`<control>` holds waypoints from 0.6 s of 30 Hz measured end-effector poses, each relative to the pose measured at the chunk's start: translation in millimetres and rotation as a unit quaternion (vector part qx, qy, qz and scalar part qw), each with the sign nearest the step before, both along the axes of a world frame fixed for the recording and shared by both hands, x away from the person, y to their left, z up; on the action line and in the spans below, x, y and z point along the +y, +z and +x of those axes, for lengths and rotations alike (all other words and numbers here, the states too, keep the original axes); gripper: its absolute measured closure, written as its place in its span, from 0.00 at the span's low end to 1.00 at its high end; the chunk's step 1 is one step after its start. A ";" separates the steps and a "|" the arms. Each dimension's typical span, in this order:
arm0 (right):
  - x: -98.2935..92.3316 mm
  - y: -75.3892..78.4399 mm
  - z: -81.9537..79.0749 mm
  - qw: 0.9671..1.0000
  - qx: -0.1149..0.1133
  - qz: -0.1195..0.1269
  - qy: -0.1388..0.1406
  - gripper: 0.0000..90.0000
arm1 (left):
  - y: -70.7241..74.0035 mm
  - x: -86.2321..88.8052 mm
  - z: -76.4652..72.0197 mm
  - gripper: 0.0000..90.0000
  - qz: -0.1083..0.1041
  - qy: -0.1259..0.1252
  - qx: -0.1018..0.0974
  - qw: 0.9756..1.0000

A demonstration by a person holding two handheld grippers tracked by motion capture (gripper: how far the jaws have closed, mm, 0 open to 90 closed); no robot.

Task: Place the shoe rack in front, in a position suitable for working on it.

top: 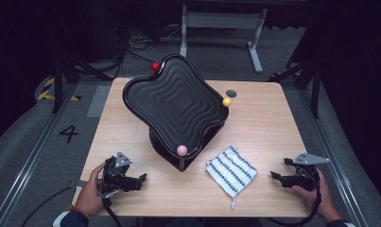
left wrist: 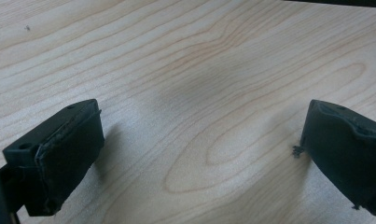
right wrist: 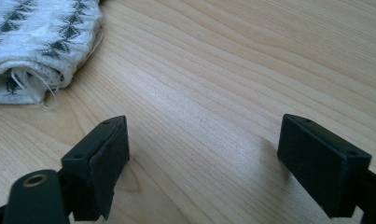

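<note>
From above, the left gripper and right gripper are resting near the table's front corners, well apart, with the folded patterned cloth lying between them, closer to the right one, beside the black wavy tray. The right gripper view is showing its jaws standing wide over bare wood, the cloth's frayed edge off to one side. The left gripper view is showing jaws spread wide, holding nothing.

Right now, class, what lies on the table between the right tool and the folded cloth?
Nothing: in the high view, bare wooden table separates the right tool from the folded cloth. The right gripper view shows the same.
</note>
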State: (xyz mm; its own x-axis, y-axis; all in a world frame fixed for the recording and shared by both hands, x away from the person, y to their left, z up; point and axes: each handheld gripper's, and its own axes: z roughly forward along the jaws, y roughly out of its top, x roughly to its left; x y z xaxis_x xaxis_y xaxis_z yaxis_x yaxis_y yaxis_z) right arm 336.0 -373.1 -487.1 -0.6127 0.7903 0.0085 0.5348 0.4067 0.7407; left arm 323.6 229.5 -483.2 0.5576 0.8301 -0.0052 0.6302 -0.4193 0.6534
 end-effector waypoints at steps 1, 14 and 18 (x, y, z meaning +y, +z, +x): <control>-0.1 0.0 0.1 1.000 0.000 -0.001 0.000 0.19 | -0.2 0.1 1.6 0.00 -0.002 -0.004 -0.001 1.000; 3.7 4.8 3.1 1.000 0.012 -0.023 0.011 0.22 | 0.2 -12.7 6.0 0.01 0.001 -0.045 -0.003 0.999; 15.9 21.0 -6.8 0.999 -0.002 -0.011 0.034 0.24 | 0.4 -15.2 -1.3 0.02 0.002 -0.046 -0.004 0.999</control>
